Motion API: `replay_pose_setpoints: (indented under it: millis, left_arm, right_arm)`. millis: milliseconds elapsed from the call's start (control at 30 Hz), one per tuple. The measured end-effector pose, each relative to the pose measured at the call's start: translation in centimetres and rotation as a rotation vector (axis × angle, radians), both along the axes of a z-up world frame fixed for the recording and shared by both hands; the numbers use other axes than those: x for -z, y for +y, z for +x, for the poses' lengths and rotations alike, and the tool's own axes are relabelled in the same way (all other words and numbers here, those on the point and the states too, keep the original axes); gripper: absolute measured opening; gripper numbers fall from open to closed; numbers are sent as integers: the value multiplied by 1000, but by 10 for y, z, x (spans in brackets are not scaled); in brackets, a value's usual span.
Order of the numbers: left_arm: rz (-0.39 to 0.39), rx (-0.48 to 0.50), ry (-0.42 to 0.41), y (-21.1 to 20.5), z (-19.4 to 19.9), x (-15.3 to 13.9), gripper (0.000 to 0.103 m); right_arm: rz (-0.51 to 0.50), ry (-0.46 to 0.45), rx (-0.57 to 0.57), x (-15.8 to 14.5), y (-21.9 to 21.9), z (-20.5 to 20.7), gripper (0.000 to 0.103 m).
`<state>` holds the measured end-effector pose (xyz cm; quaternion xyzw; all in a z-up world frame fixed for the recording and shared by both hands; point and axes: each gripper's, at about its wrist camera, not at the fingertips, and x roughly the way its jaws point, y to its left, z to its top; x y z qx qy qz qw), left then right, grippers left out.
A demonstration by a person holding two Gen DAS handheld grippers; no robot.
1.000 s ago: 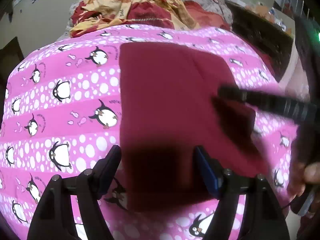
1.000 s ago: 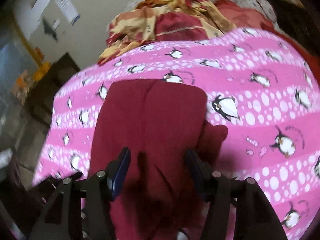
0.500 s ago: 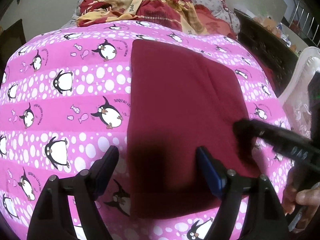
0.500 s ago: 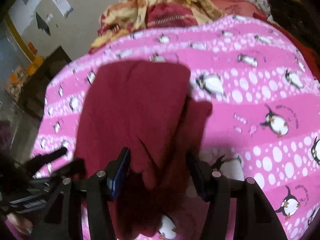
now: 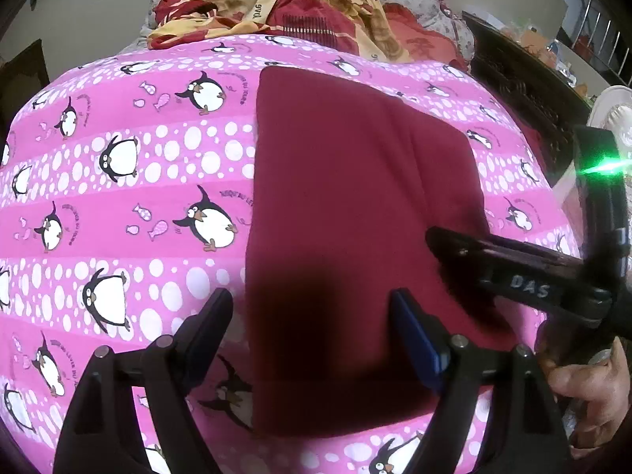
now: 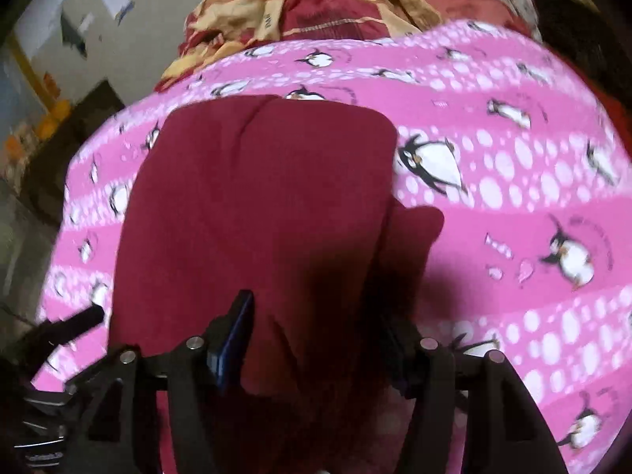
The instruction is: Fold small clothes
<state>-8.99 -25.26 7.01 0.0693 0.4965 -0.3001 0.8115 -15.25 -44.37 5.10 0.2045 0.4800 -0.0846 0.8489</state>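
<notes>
Maroon garment (image 5: 355, 213) lying folded flat on the pink penguin-print bedspread (image 5: 118, 181), both grippers poised over its near end.

Left gripper (image 5: 312, 335) stands wide, its jaws having just been opening; the garment's near left part lies below the gap, with nothing pinched. Right gripper (image 6: 316, 339) is moderately spread above the garment's near right part, where a loose flap pokes out toward the bedspread's right side; whether its fingers press the cloth I cannot tell. Its black finger also reaches across the garment's right edge in the left view. A crumpled red-and-yellow blanket (image 5: 284, 8) sits beyond the garment's far edge.
</notes>
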Motion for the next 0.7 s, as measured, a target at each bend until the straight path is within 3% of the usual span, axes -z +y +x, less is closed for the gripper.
replay_pose_setpoints:
  millis: [233,400,567,700]
  left_arm:
    - [-46,18,40,3,9,0,82]
    - [-124,14,89,14,27,-2,83]
    - [-202,3,220,14,51,18,87]
    - [-246,13,288,8,57,34,89]
  right_arm:
    - [64,-45,23,-4,-7,-18,73]
    - [115,-73,66,-1,-21,-29,87]
    - [240,-108,66,17,-31,-27,90]
    - [260,-155,37,20,-28,-20,93]
